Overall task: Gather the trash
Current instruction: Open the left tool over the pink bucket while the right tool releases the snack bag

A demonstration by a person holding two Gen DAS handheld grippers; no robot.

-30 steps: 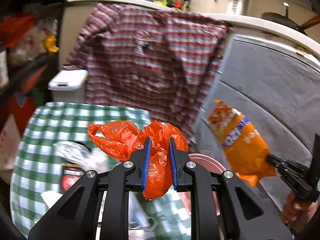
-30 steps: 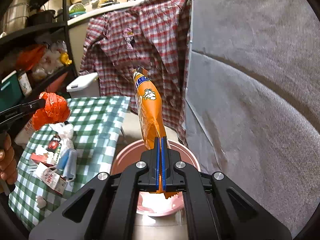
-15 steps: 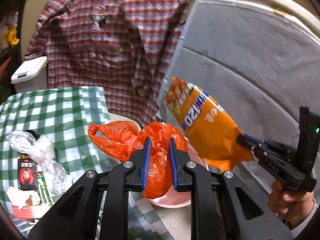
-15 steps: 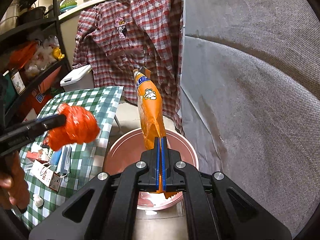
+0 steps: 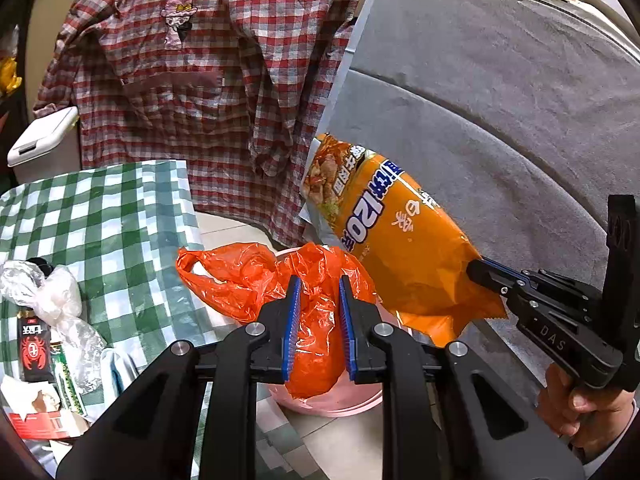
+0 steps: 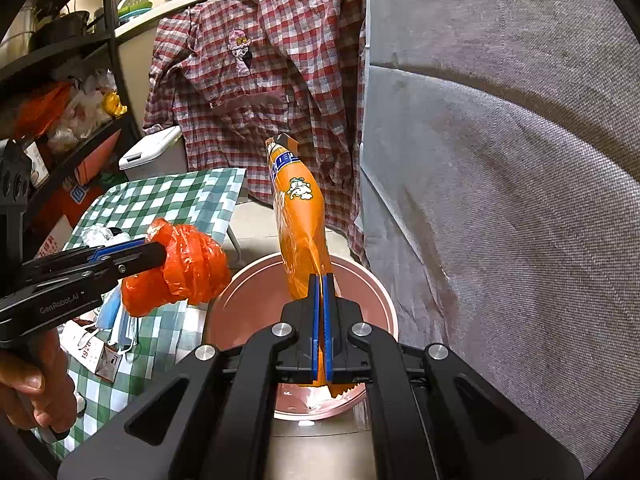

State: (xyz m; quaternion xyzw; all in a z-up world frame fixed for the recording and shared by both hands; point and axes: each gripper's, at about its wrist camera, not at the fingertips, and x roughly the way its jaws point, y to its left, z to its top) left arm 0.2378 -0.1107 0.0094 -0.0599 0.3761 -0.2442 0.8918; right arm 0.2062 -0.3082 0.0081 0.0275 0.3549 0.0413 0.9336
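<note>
Nearby clutter: a crumpled clear plastic wrap (image 5: pixel 48 292), a dark sachet with a red crab print (image 5: pixel 35 350) and blue face masks (image 6: pixel 120 320) lie on the green-and-white checked surface (image 5: pixel 112 216); a red plaid shirt (image 5: pixel 208 64) hangs behind.
Left tongs (image 5: pixel 318 330): pinching a crumpled orange plastic bag (image 5: pixel 280 284), held over the near rim of the bin.
Right tongs (image 6: pixel 320 320): pressed together on the bottom edge of a tall orange snack packet (image 6: pixel 298 224), upright above the bin.
Container: a round pink plastic bin (image 6: pixel 256 300) on the floor beside the surface; its contents cannot be told.
</note>
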